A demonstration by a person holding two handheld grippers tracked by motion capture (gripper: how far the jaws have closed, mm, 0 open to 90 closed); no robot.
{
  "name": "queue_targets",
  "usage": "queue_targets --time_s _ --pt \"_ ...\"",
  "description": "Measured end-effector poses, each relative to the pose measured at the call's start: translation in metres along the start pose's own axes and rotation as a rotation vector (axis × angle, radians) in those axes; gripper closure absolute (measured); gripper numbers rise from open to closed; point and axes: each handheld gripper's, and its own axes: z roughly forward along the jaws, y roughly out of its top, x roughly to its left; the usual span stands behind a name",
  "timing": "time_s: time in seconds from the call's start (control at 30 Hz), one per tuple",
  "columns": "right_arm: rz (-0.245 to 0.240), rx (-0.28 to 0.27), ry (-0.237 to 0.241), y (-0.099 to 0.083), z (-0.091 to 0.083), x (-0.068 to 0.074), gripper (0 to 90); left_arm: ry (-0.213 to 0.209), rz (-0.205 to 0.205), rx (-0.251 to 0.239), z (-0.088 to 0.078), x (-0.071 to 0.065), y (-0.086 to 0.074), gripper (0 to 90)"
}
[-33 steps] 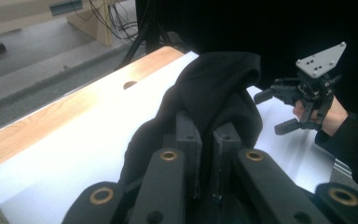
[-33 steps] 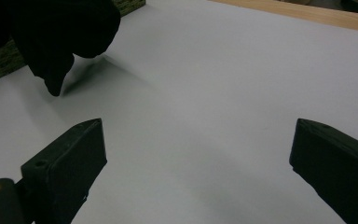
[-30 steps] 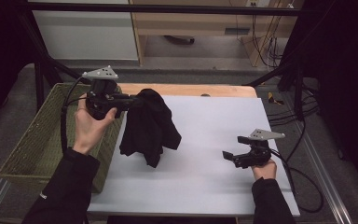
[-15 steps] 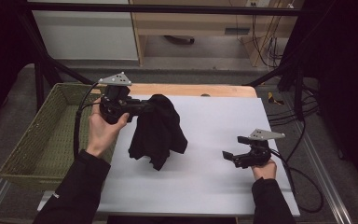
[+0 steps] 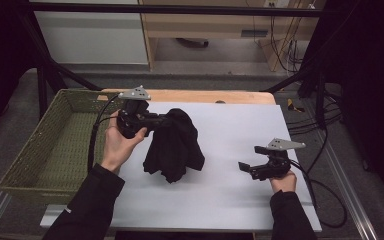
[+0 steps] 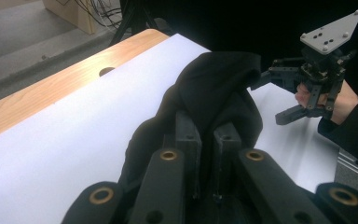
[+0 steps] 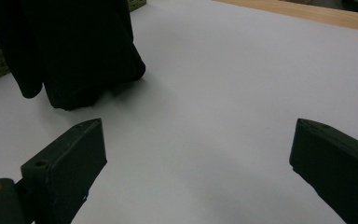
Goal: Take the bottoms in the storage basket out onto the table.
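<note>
Currently pinching a crumpled black cloth garment [image 5: 174, 145] by its upper fold in the left tool [image 5: 156, 121], jaws pressed together on the fabric, with the lower hem dragging on the white tabletop [image 5: 230, 195] beside the green woven basket [image 5: 45, 150]. Right tool [image 5: 247, 168] spread wide, holding nothing, resting low on the tabletop well apart from the cloth. Likely risks: fabric slipping from so small a pinch, or the trailing hem bunching underneath and spoiling any flat lay.

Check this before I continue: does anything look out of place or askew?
Nothing stands out. The left gripper holds the crumpled black cloth, its hem on the white table sheet; the right gripper waits open.
</note>
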Motion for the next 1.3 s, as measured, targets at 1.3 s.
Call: queue_targets --time_s 1.3 --pt "-0.002 -0.001 0.000 0.000 0.000 0.000 4.2 -0.006 0.022 0.056 0.054 -0.007 -0.037 82.7"
